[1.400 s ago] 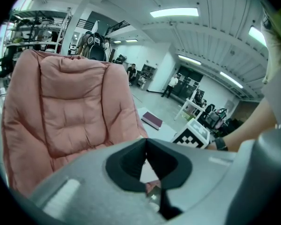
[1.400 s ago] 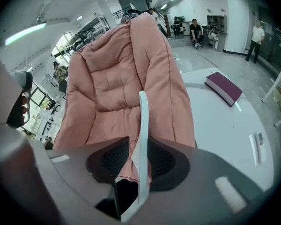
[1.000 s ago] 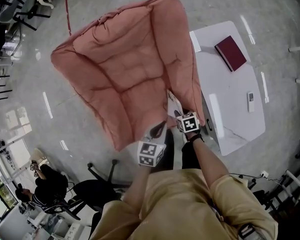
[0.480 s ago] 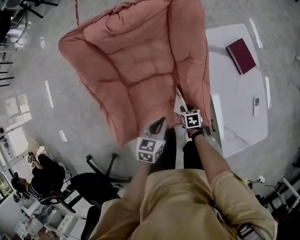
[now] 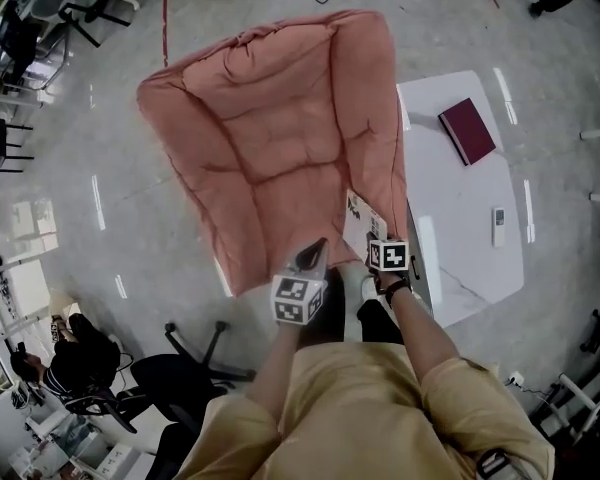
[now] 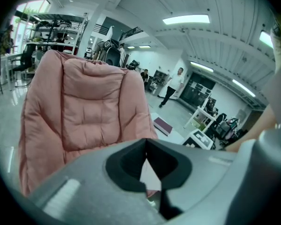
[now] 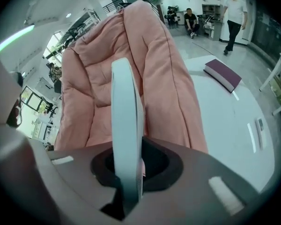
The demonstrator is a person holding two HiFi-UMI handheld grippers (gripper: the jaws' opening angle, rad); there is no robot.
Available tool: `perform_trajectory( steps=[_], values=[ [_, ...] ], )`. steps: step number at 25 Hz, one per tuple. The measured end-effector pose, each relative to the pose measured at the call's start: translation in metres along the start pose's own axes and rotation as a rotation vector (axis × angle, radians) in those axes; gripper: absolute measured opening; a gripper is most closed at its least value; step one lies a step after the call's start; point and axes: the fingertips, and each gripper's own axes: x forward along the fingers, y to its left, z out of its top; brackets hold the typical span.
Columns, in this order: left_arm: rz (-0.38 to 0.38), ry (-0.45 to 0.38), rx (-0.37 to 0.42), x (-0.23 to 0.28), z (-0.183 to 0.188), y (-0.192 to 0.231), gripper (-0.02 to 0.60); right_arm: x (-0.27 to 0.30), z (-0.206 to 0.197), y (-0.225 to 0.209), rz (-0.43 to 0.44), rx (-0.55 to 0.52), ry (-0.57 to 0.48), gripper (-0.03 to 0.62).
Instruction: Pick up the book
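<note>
A thin white book (image 5: 361, 219) stands edge-on between the jaws of my right gripper (image 5: 372, 240), beside the right arm of a big pink padded chair (image 5: 270, 138). In the right gripper view, the white book (image 7: 126, 125) fills the gap of the right gripper (image 7: 129, 175), whose jaws are closing and press on it. My left gripper (image 5: 314, 252) hangs shut and empty in front of the chair's seat edge. The left gripper (image 6: 145, 143) shows its tips together. A maroon book (image 5: 467, 131) lies flat on the white table (image 5: 460, 248), away from both grippers.
A small white remote (image 5: 498, 225) lies on the table's right part. Black office chairs (image 5: 195, 353) and a seated person (image 5: 75, 353) are at the lower left. More people (image 7: 234, 13) are far off across the hall, and a red cable (image 5: 165, 18) runs over the floor.
The right gripper and the white book have shifted a little right and nearer to me along the chair's arm. The left gripper has barely moved. The head view has drifted.
</note>
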Motion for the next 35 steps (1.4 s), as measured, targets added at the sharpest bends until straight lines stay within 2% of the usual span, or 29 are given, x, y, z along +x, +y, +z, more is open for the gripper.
perform_trajectory(
  steps=[6, 9, 17, 23, 27, 32, 35],
  values=[
    [0.006, -0.045, 0.013, -0.019, 0.015, -0.034, 0.002, -0.061, -0.012, 0.019, 0.025, -0.028, -0.089, 0.049],
    [0.017, -0.077, 0.013, -0.03, 0.029, -0.047, 0.002, -0.097, -0.001, 0.026, 0.034, -0.008, -0.158, 0.048],
    [0.067, -0.22, 0.052, -0.06, 0.072, -0.079, 0.002, -0.182, 0.041, 0.04, 0.086, -0.072, -0.341, 0.048],
    [0.105, -0.366, 0.115, -0.1, 0.132, -0.101, 0.002, -0.268, 0.102, 0.063, 0.101, -0.16, -0.591, 0.048],
    [0.123, -0.461, 0.202, -0.127, 0.171, -0.128, 0.002, -0.335, 0.135, 0.079, 0.114, -0.226, -0.763, 0.048],
    [0.136, -0.583, 0.286, -0.159, 0.211, -0.169, 0.002, -0.418, 0.158, 0.091, 0.136, -0.295, -0.961, 0.048],
    [0.136, -0.642, 0.323, -0.18, 0.225, -0.195, 0.002, -0.458, 0.161, 0.097, 0.156, -0.341, -1.023, 0.048]
  ],
)
